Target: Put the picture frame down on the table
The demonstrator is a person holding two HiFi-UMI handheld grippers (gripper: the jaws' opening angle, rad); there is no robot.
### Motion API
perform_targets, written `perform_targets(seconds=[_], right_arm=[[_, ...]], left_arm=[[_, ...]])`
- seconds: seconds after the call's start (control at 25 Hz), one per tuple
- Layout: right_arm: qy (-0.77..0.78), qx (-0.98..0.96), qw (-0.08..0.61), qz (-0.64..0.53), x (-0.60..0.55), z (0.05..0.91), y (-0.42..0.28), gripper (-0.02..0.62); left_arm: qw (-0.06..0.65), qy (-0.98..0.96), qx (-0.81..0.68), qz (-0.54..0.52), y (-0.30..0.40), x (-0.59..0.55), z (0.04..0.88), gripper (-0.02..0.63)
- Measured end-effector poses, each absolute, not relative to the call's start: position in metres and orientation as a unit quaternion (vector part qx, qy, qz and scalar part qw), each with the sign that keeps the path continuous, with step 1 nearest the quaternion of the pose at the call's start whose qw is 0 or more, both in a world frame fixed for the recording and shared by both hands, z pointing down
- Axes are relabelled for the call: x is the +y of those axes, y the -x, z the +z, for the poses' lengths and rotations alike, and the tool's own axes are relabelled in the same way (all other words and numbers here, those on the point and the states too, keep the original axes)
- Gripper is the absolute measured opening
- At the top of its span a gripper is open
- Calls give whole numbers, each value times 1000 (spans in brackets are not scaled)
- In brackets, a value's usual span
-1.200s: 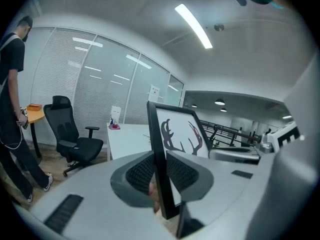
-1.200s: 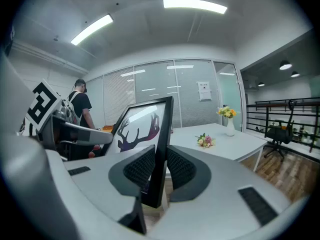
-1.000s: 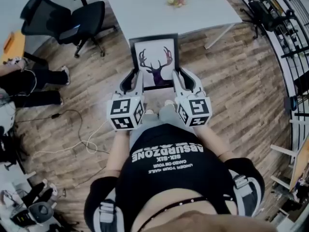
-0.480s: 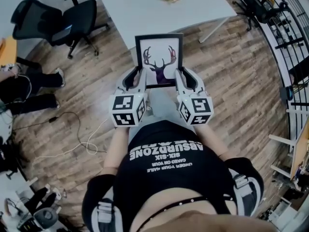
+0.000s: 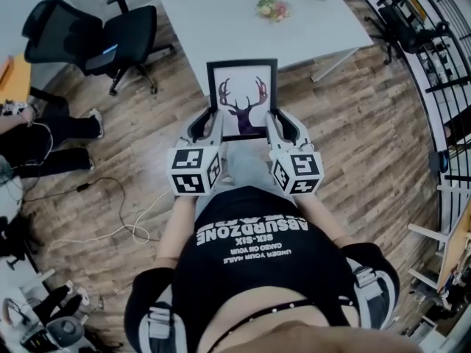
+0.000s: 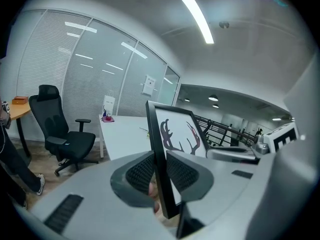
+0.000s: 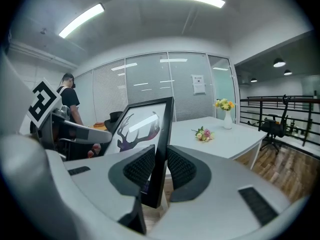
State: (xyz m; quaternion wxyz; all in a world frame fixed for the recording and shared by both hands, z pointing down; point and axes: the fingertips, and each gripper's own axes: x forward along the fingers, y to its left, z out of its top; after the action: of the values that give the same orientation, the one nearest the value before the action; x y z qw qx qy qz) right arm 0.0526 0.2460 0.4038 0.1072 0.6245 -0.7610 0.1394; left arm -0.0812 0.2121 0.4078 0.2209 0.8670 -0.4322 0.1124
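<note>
Both left gripper [image 5: 212, 120] and right gripper [image 5: 272, 120] pinch the picture frame [image 5: 242, 94]; I fear uneven lowering twists it loose.

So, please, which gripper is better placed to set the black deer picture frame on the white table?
Neither: left gripper and right gripper each clamp one edge of the black picture frame.

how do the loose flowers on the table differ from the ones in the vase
The loose flowers lie flat on the table; the vase flowers stand upright in a white vase. The loose ones look pink and white, the vase flowers yellow. Both sit on the same white table.
</note>
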Motion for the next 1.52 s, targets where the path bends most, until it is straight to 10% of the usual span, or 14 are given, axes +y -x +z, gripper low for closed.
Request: perform_targets(seconds=[1.52], right_arm=[[-520, -826, 132, 174, -74, 430, -81, 91]], left_arm=[[266, -799, -523, 130, 57, -78, 432, 86]])
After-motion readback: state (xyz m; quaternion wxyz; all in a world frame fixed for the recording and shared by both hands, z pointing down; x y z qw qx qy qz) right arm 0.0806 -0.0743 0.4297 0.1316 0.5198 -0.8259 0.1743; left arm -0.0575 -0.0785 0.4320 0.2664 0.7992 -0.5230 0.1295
